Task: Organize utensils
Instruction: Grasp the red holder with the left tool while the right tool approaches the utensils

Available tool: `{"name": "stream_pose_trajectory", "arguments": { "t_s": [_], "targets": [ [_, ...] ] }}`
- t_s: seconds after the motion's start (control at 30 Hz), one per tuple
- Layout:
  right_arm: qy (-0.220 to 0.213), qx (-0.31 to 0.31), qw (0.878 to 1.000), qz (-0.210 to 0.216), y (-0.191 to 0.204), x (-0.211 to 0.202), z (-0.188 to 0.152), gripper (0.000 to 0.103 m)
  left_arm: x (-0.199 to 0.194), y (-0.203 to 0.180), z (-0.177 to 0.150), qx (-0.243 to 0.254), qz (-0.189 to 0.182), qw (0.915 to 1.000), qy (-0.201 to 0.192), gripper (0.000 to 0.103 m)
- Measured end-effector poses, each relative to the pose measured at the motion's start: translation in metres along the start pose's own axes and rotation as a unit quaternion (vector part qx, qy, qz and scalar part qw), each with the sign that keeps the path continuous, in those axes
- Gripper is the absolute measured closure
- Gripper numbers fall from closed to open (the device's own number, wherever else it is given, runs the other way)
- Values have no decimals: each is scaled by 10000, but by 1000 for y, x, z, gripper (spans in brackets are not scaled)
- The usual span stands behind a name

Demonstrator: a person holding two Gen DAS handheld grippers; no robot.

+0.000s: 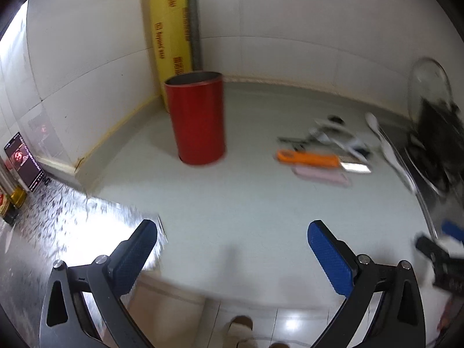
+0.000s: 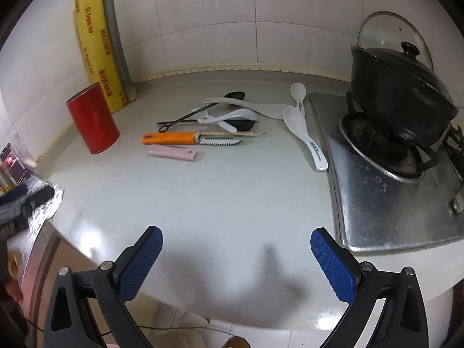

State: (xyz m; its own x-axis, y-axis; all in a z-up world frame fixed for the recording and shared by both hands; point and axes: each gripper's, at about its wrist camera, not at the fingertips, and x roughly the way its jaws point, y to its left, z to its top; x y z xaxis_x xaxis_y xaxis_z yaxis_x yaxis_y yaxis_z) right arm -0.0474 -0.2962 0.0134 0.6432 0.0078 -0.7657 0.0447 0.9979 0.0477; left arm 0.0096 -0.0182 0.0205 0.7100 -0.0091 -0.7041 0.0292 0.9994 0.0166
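Both the left claw (image 1: 232,240) and the right claw (image 2: 236,245) hang wide and empty over the near edge of the pale grey surface (image 2: 220,197). I'd judge the reach comes first: approach the orange-handled serrated peeler (image 2: 171,138) along its length. The red cylindrical tin (image 2: 92,121) waits left, by the white tiled wall (image 2: 203,14).

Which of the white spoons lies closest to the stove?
The large white spoon with blue print on its handle: it lies right along the stove's left edge, bowl up. The small white spoon sits behind it; the others lie in the pile.
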Motion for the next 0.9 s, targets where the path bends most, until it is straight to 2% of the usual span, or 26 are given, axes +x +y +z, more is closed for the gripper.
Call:
{"name": "stream_pose_trajectory", "arguments": {
  "t_s": [0.23,0.47,0.73,0.9],
  "targets": [
    [24,195,9990,-405,3,18,25,0,73,28,51,-154,-44,9996,249,0],
    [17,368,9961,-802,12,35,50,0,129,41,91,-97,-115,9996,240,0],
    [86,454,9924,-1140,26,47,66,0,169,44,110,50,-230,9993,297,1],
    [200,536,9898,-1307,32,52,69,0,173,45,120,121,-237,9996,85,5]
  ]
}}
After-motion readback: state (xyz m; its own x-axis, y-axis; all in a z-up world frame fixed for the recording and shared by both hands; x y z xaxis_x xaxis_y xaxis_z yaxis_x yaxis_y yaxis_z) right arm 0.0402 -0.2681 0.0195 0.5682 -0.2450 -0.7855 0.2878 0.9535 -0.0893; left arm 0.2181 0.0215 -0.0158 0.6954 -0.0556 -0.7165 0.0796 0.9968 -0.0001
